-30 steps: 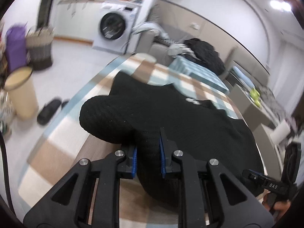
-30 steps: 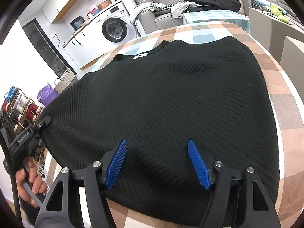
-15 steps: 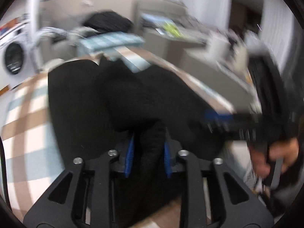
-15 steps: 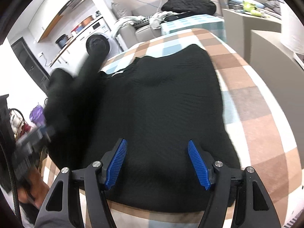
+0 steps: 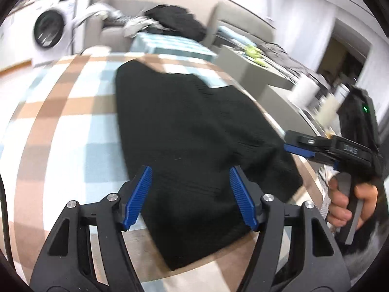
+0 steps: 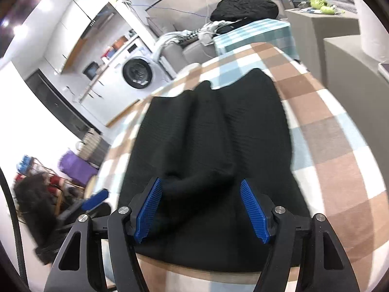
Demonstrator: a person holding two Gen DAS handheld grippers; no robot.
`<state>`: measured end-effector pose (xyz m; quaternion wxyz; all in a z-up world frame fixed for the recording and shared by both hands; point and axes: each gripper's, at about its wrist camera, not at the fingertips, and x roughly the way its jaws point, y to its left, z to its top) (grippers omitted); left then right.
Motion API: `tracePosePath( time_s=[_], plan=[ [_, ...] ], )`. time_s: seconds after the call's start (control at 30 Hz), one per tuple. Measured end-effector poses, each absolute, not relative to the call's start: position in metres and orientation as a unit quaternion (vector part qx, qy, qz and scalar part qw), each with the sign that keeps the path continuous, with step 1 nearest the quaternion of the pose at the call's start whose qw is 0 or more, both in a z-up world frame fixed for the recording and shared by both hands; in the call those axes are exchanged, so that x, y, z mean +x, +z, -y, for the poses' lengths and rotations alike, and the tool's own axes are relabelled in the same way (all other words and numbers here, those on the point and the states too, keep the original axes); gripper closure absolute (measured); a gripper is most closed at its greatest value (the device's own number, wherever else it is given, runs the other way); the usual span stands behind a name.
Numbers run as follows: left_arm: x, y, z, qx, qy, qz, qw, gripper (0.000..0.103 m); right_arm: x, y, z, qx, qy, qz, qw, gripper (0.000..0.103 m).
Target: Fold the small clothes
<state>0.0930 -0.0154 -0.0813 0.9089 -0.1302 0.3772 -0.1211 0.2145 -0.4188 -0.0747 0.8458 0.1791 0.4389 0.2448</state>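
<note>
Sweater [image 5: 194,131] black, ribbed, folded narrow on checked cloth [image 5: 73,126]; both grippers' fingers released.

Both cameras sit just behind their own tongs and look forward and downward along the blue pads, close over the near edge of the desk [image 5: 60,112]. The left view faces across the checked cloth toward the far right corner of the room, with the black sweater [image 5: 194,126] filling its middle and the right tongs [image 5: 299,149] entering from its right side. The right view looks along the sweater [image 6: 214,146] toward the washing machine [image 6: 137,73] and sofa [image 6: 189,46]. Both views share the sweater, the checked desk top, the washing machine [image 5: 49,32] and the dark heap [image 6: 243,6] on the sofa.
</note>
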Motion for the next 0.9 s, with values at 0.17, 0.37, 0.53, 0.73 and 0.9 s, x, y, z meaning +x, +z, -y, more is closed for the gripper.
tracePosePath(
  time_s=[0.17, 0.37, 0.53, 0.73, 0.9],
  plan=[
    [0.094, -0.09, -0.009, -0.142, -0.09, -0.382, 0.909, 0.039, 0.232, -0.088, 0.402, 0.214, 0.237, -0.474, 0.82, 0.034],
    [0.102, -0.095, -0.012, -0.153, -0.082, -0.382, 0.908, 0.039, 0.232, -0.111, 0.404, 0.256, 0.215, -0.504, 0.796, 0.083],
    [0.109, -0.092, -0.011, -0.159, -0.087, -0.376, 0.909, 0.039, 0.205, -0.073, 0.408, 0.262, 0.282, -0.454, 0.804, 0.094],
    [0.114, -0.097, 0.003, -0.143, -0.118, -0.391, 0.901, 0.039, 0.187, -0.103, 0.416, 0.19, 0.212, -0.53, 0.799, 0.093],
    [0.111, -0.107, 0.036, -0.082, -0.155, -0.422, 0.89, 0.039, 0.185, -0.096, 0.414, 0.165, 0.21, -0.522, 0.81, 0.074]
  ],
)
